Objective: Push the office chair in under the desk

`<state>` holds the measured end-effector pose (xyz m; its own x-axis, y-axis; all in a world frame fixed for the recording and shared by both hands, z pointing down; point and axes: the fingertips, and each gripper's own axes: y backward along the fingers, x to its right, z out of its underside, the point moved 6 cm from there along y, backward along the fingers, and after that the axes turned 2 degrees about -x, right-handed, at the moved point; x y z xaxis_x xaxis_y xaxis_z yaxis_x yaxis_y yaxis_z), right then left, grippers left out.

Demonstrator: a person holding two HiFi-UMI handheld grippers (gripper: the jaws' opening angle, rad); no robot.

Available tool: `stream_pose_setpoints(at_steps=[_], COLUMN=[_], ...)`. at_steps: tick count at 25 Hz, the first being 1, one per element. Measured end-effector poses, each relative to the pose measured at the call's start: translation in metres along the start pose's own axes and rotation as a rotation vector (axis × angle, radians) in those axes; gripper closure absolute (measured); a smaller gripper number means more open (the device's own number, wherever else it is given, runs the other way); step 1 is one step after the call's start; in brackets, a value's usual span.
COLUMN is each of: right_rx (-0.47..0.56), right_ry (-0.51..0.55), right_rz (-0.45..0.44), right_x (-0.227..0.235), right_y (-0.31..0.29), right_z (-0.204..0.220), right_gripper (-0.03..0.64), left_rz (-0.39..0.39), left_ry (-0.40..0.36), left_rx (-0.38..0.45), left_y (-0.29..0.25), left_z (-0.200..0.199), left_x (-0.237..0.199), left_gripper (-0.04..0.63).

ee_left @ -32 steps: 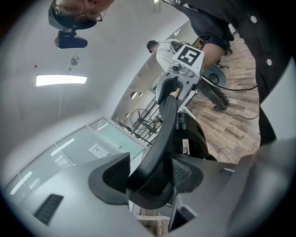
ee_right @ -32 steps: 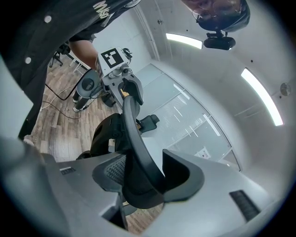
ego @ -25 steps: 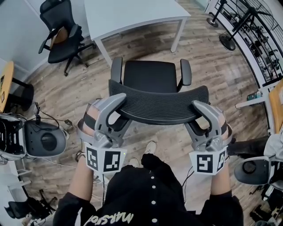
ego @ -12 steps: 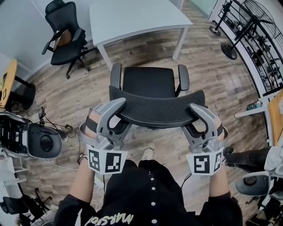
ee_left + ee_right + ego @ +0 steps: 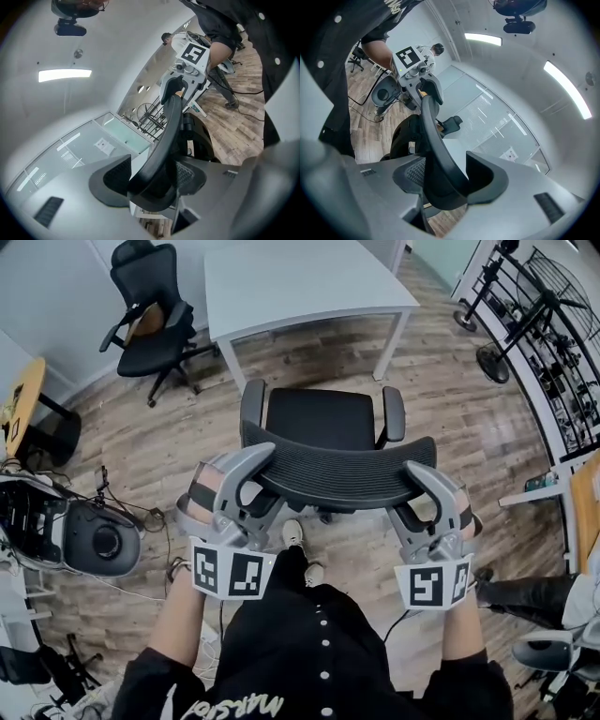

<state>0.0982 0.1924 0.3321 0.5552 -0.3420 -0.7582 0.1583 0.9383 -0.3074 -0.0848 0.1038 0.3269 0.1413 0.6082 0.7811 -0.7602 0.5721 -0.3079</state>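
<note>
The black office chair [image 5: 314, 418] faces the white desk [image 5: 300, 277], its seat just short of the desk's legs. My left gripper [image 5: 261, 479] is shut on the left end of the mesh backrest [image 5: 342, 474], and my right gripper [image 5: 412, 491] is shut on the right end. In the left gripper view the backrest's edge [image 5: 166, 136] runs between the left gripper's [image 5: 154, 180] pads, with the right gripper [image 5: 180, 86] at its far end. The right gripper view mirrors this: the backrest [image 5: 433, 136] fills the right gripper's [image 5: 445, 180] jaws, the left gripper [image 5: 424, 86] beyond.
A second black chair [image 5: 150, 310] stands left of the desk. A round grey machine [image 5: 98, 540] with cables lies on the wood floor at the left, beside a yellow table [image 5: 23, 404]. A fan stand [image 5: 511, 334] and racks line the right. The person's shoe [image 5: 292, 533] is behind the chair.
The chair has rolled a little toward the desk with both grippers still on its backrest. The person has stepped forward, one shoe now just behind the chair.
</note>
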Motion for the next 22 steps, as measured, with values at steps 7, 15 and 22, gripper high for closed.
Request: stream_pose_setpoints(at_steps=[7, 15, 22], right_rx=[-0.014, -0.044, -0.033], right_ry=[-0.015, -0.029, -0.047], right_rz=[-0.018, -0.043, -0.088], right_x=[0.004, 0.023, 0.027], right_y=[-0.011, -0.032, -0.044], right_z=[0.000, 0.003, -0.002], right_gripper=[0.382, 0.377, 0.370], left_rz=[-0.003, -0.006, 0.001], left_ry=[-0.007, -0.006, -0.004], left_rx=[0.013, 0.056, 0.057], left_y=[-0.005, -0.024, -0.031], left_z=[0.006, 0.012, 0.023], left_x=[-0.006, -0.020, -0.029], left_gripper=[0.354, 0.353, 0.351])
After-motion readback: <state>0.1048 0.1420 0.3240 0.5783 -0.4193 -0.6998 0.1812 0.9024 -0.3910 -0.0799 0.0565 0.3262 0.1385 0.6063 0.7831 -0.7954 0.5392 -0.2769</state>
